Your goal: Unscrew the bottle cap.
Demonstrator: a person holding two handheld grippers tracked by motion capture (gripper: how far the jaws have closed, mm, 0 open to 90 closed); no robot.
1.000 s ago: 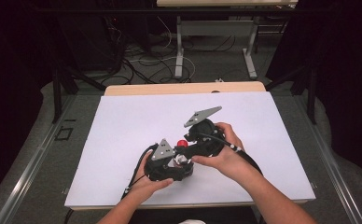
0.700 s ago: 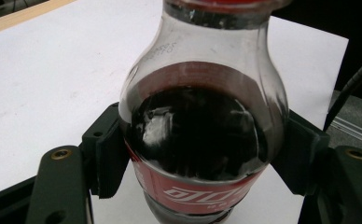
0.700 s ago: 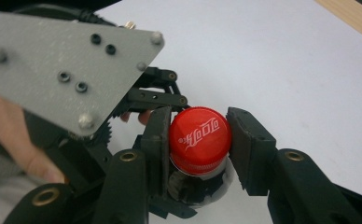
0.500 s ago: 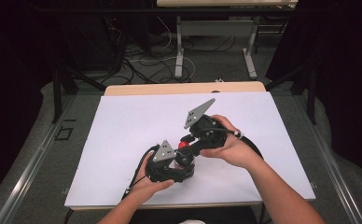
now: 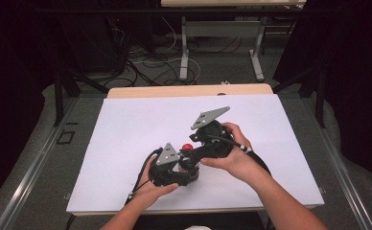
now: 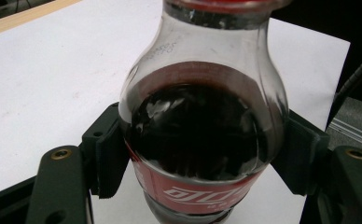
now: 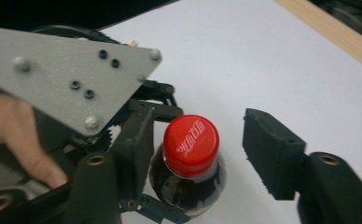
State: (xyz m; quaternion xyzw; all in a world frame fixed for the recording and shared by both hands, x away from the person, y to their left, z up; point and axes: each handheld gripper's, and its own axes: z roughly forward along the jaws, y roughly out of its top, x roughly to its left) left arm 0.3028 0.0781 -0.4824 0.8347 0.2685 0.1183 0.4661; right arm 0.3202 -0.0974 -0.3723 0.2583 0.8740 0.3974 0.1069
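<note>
Clear plastic forms the bottle (image 6: pixel 202 135), which holds dark cola nearly to the shoulder and stands upright on the white table (image 5: pixel 126 129), toward the 6 o'clock edge in the high view. The left gripper (image 6: pixel 202 149) is clamped on the bottle's belly just above the red label (image 6: pixel 193 193), one pad at 9 o'clock and one at 3 o'clock in its own view, both pressing the wall. The right gripper (image 7: pixel 193 154) sits at cap height; its jaws have just been opening and now stand apart, with the red cap (image 7: pixel 191 142) between them, the left pad close beside the cap and the right pad clear of it. Judged handling: the fill makes the bottle fairly heavy and steady; the smooth curved wall is slippery and yields under hard squeezing, so the belly hold should stay firm but moderate. The ribbed cap is stiff and small; take it squarely across its rim.
</note>
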